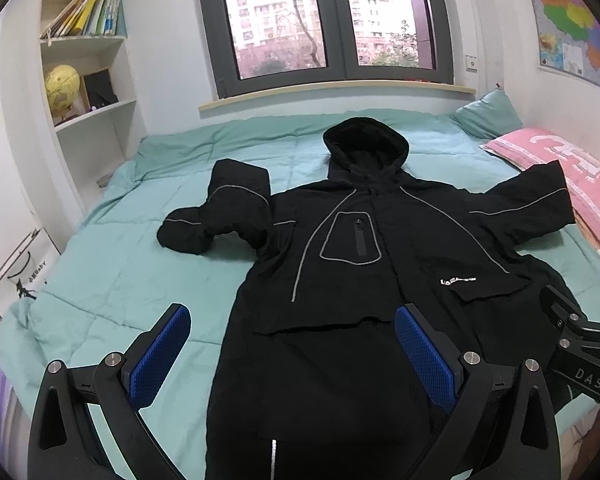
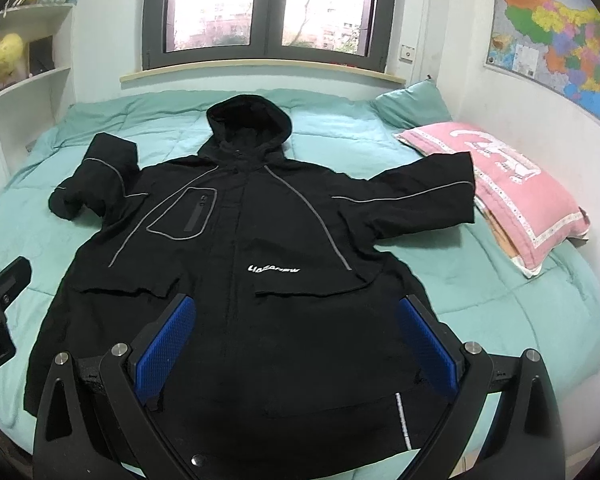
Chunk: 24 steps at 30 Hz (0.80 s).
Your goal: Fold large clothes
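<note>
A large black hooded jacket (image 1: 352, 248) (image 2: 252, 248) with grey piping lies front-up on the teal bed, hood toward the window. Its left sleeve (image 1: 220, 208) is bent back on itself; its right sleeve (image 2: 416, 196) stretches out toward the pink pillow. My left gripper (image 1: 292, 344) hovers open above the jacket's lower left part, blue pads wide apart with nothing between them. My right gripper (image 2: 296, 332) hovers open over the jacket's lower middle, also holding nothing. Each gripper's black body shows at the edge of the other's view.
The teal quilt (image 1: 120, 276) covers the bed. A pink pillow (image 2: 512, 192) and a teal pillow (image 2: 412, 108) lie at the right, by the wall with a map (image 2: 560, 32). White shelves with books and a globe (image 1: 62, 84) stand at the left. A window (image 1: 324, 20) is behind.
</note>
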{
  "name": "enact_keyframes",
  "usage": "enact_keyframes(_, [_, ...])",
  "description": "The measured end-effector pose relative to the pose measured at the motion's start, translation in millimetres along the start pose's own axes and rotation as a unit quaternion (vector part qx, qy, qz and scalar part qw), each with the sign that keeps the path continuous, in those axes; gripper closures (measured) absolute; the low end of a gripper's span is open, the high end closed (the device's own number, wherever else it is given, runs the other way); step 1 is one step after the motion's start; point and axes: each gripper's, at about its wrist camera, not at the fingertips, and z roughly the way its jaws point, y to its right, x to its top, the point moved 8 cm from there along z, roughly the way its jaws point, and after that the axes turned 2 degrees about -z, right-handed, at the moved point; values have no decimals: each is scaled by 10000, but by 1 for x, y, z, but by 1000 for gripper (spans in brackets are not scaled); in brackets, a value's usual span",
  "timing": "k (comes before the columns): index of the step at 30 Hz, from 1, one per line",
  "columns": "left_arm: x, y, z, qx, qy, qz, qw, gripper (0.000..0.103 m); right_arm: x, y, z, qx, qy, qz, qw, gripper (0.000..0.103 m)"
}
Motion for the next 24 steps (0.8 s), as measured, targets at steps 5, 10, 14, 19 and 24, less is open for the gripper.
enact_keyframes(5, [-1,1,2,4,-34,18,10000,1,-1,-1,3,55,-56,22,10000,2])
enact_keyframes(10, [-2,2,4,-33,-76,14,10000,1,-2,-2,4,86,-77,4,9999,2])
enact_keyframes(14, [-3,3,6,-56,-110,18,9999,1,-1,-4,5,119,-79,-5,9999,2])
enact_keyframes(19, [-5,3,9,-206,-206,-51,9996,1,-1,-7,6,90,-83,-51,9999,2])
enact_keyframes(24, [-7,-1,10,-611,-348,-339,9969,1,-2,-9,5,125,-86,-67,9999,2])
